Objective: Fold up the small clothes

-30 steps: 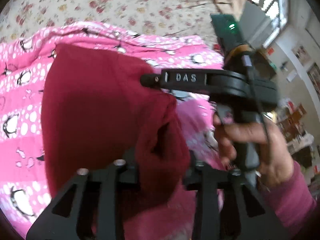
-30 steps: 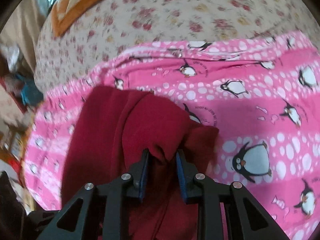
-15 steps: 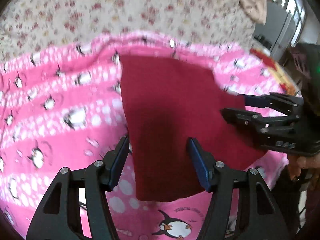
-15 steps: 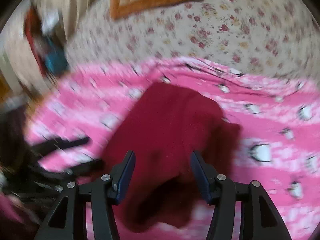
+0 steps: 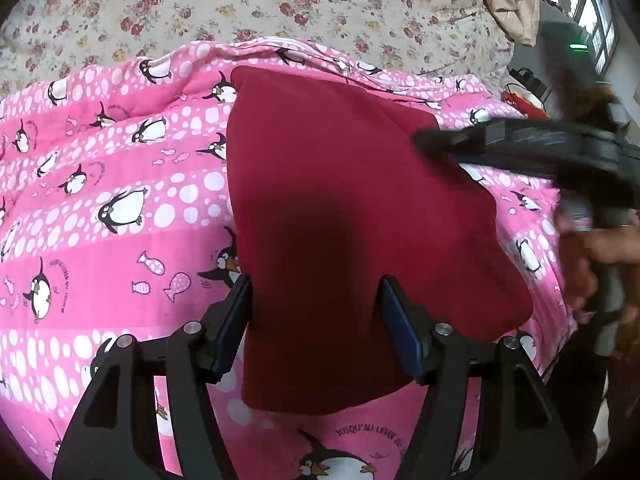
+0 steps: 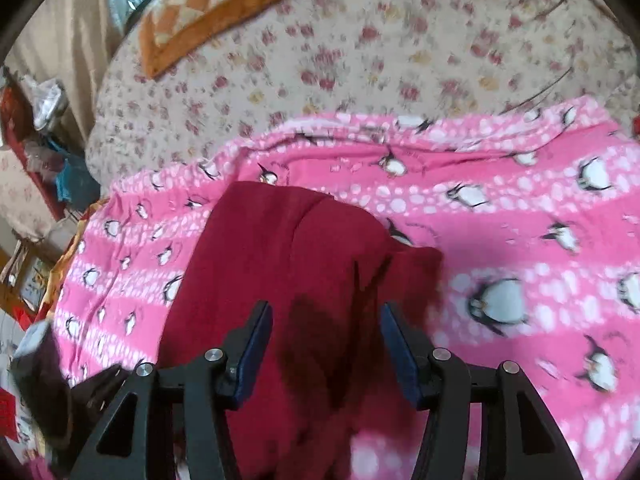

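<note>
A dark red garment lies folded and flat on a pink penguin blanket. My left gripper hovers over its near edge, jaws opening, the cloth beneath them but not pinched. In the same view my right gripper appears blurred at the garment's right side, held by a person's hand. The right wrist view shows the right gripper above the garment, jaws closing a little, pads clear of the cloth. A creased flap sits at the garment's right edge there.
The pink blanket covers a bed with a floral sheet. An orange patterned cushion lies at the far side. A beige cloth hangs at the upper right. Room clutter stands beyond the bed's left edge.
Both grippers were shut on bunched red cloth a second ago and have let go. Their jaws have spread, and the garment now lies flat on the blanket.
</note>
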A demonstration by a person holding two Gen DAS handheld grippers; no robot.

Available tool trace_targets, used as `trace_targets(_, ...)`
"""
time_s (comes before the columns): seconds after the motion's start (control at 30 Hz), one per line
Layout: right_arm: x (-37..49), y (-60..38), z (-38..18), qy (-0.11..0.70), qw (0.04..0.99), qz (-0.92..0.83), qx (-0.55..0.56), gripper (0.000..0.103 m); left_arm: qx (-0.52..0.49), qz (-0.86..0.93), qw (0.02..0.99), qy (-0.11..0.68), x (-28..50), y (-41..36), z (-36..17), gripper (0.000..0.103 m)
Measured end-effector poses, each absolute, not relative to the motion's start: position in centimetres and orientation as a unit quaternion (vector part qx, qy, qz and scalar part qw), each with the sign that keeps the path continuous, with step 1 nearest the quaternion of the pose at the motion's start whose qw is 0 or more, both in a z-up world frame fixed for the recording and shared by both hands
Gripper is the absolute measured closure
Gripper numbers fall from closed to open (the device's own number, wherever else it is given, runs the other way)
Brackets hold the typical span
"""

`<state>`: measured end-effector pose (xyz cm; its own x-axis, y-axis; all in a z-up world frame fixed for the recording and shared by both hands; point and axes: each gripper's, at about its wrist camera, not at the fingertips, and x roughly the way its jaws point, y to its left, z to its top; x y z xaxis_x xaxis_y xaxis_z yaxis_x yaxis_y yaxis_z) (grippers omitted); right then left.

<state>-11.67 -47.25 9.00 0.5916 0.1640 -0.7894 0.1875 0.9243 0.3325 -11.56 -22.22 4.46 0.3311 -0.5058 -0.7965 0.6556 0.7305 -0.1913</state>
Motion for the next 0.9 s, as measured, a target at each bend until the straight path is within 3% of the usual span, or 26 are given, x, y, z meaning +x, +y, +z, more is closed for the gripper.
trace_targets(0.1, -9.7, -46.8, 6.6, 0.478, 0.857, 0.0, 0.191, 0.073, 0.082, -0.355, 0.814, 0.452, -11.5, -22.3, 5.3, 0.038)
trace_targets(0.2, -10.3, -46.0, 8.8, 0.454, 0.883, -0.021, 0.122, 0.089, 0.083, -0.357, 0.82, 0.439, -11.5, -22.5, 6.0, 0.038)
trace_targets(0.23, -10.5, -46.0, 9.7, 0.442, 0.89, -0.034, 0.103, 0.089, 0.086, -0.352, 0.822, 0.439, -11.3, -22.9, 5.8, 0.036)
trace_targets(0.3, -10.3, -46.7, 10.1, 0.434, 0.895, -0.089, 0.059, 0.102, 0.088, -0.34, 0.822, 0.448, -10.8, -23.4, 5.1, 0.034)
trace_targets(0.37, -9.6, -47.8, 8.7, 0.45, 0.884, -0.113, 0.058, 0.102, 0.077, -0.34, 0.824, 0.446, -10.8, -23.4, 4.8, 0.03)
trace_targets(0.43, -9.4, -49.3, 6.4, 0.484, 0.861, -0.08, 0.133, 0.102, 0.078, -0.341, 0.825, 0.444, -10.8, -23.3, 4.8, 0.03)
trace_targets(0.63, -12.9, -48.9, 9.8, 0.423, 0.885, -0.063, 0.185, 0.097, 0.079, -0.341, 0.825, 0.444, -10.8, -23.3, 4.8, 0.03)
trace_targets(0.67, -13.2, -48.1, 10.4, 0.419, 0.889, -0.055, 0.175, 0.088, 0.079, -0.341, 0.825, 0.444, -10.8, -23.3, 4.8, 0.029)
trace_targets(0.7, -13.3, -47.0, 10.9, 0.418, 0.892, -0.044, 0.165, 0.067, 0.077, -0.34, 0.825, 0.444, -10.8, -23.3, 4.8, 0.029)
trace_targets(0.77, -13.5, -45.4, 11.1, 0.414, 0.897, -0.024, 0.154, 0.042, 0.076, -0.337, 0.826, 0.446, -10.8, -23.3, 4.8, 0.029)
trace_targets(0.87, -13.3, -43.6, 10.6, 0.425, 0.896, -0.008, 0.127, 0.044, 0.077, -0.334, 0.826, 0.447, -10.9, -23.3, 4.7, 0.027)
trace_targets(0.9, -13.5, -43.4, 10.1, 0.436, 0.893, -0.01, 0.115, 0.053, 0.077, -0.334, 0.826, 0.447, -10.9, -23.3, 4.7, 0.027)
